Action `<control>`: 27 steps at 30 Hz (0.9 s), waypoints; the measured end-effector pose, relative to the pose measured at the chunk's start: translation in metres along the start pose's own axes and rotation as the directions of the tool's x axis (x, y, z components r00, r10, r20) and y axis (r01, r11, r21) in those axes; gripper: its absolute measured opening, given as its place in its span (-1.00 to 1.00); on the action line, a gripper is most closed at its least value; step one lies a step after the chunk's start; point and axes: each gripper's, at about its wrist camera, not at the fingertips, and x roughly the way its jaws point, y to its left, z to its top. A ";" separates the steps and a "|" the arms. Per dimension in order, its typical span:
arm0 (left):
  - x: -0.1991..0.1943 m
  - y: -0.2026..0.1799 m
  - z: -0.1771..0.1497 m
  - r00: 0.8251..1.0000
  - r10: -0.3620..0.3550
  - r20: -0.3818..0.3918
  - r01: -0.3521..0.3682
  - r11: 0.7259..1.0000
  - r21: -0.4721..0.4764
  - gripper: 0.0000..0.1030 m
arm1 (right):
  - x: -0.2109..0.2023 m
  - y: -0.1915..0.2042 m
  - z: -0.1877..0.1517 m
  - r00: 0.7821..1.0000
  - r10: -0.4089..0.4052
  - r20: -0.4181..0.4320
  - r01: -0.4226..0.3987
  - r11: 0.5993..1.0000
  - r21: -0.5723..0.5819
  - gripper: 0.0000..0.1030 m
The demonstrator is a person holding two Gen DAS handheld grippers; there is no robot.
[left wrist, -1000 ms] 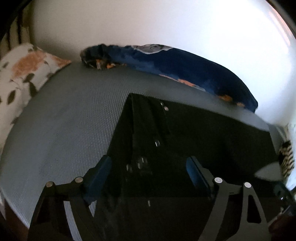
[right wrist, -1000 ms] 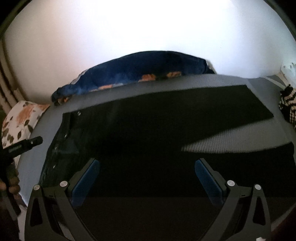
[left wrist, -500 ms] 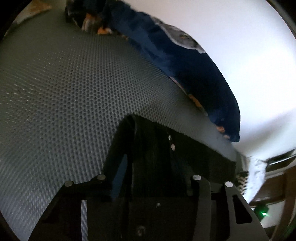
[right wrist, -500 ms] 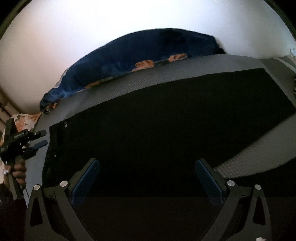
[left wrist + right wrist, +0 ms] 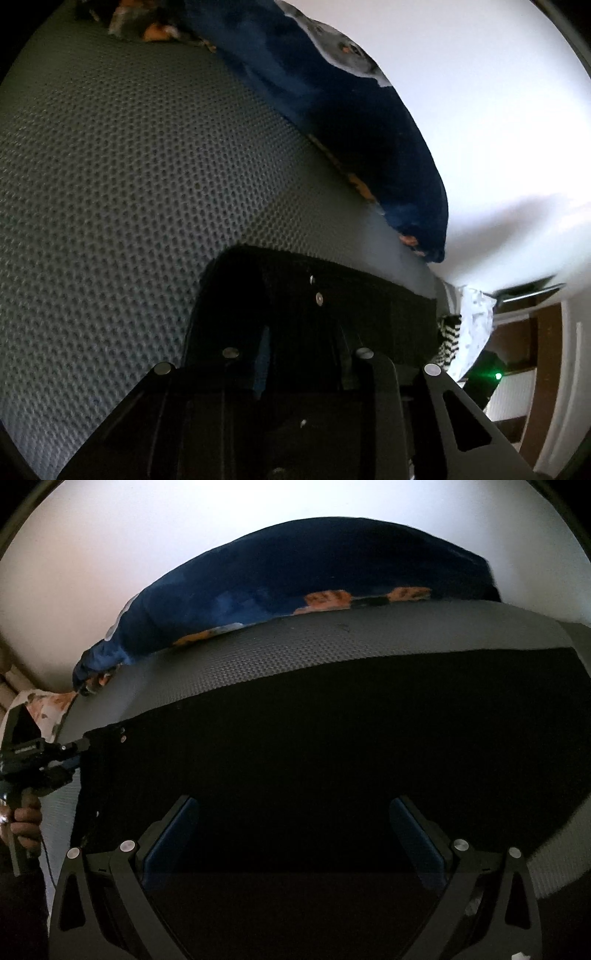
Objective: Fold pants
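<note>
Left gripper (image 5: 303, 354) nearly closed, jaws just been closing, waistband corner of black pants (image 5: 332, 760) between the pads; looks pinched, though dark fabric hides actual contact. Seen from right wrist view too, at far left (image 5: 79, 751), tips on the same corner. Right gripper (image 5: 291, 834) wide open, hovering above mid-pants, nothing between the blue pads (image 5: 170, 834).

Grey mesh mattress (image 5: 110, 184) fills most of both views. Pants spread flat across it, waist end toward left gripper, legs running off to the right. Navy patterned blanket (image 5: 295, 576) bunched along far edge against white wall (image 5: 184, 528). Floral pillow (image 5: 48, 709) at far left corner. Striped item (image 5: 448, 343) small, at bed edge. Rivets (image 5: 319, 298) near waistband.

Step, judged: securing first grasp points before first fold. Left side probably set; right not yet gripping.

Next move calls for: right gripper down onto near pants edge, close on fabric, then both lift together and carry over so the legs stack.
</note>
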 end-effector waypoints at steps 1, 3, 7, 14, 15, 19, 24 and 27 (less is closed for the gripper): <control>0.005 0.001 0.003 1.000 -0.009 -0.004 0.009 1.000 -0.009 -0.48 | 0.005 0.001 0.003 1.000 0.000 -0.004 0.000 1.000 -0.012 0.99; 0.013 0.001 0.009 1.000 -0.023 -0.006 0.023 0.999 -0.024 -0.48 | 0.011 0.005 0.008 1.000 0.007 -0.007 -0.008 0.999 -0.038 0.99; 0.039 0.000 0.018 0.999 -0.031 -0.013 0.031 0.998 -0.047 -0.49 | 0.020 0.010 0.022 0.998 0.054 -0.016 -0.055 0.993 -0.107 0.99; 0.041 -0.025 0.009 0.999 -0.008 0.038 0.007 0.999 0.046 -0.83 | 0.026 0.007 0.052 0.998 0.060 -0.021 -0.064 0.970 -0.236 0.99; 0.036 -0.032 0.006 0.999 -0.016 0.052 0.013 0.997 0.073 -0.83 | 0.027 0.006 0.056 0.997 0.066 -0.030 -0.071 0.963 -0.260 0.99; 0.008 -0.068 -0.014 0.992 -0.072 0.103 0.049 0.976 0.211 -0.83 | 0.030 0.000 0.077 0.991 0.101 -0.087 -0.127 0.912 -0.390 0.99; -0.020 -0.100 -0.044 0.980 -0.146 0.132 0.089 0.927 0.364 -0.83 | 0.032 -0.005 0.102 0.977 0.119 -0.175 -0.196 0.826 -0.528 0.99; -0.026 -0.108 -0.056 0.977 -0.163 0.135 0.097 0.911 0.400 -0.83 | 0.039 -0.006 0.114 0.961 0.119 -0.251 -0.246 0.783 -0.571 0.99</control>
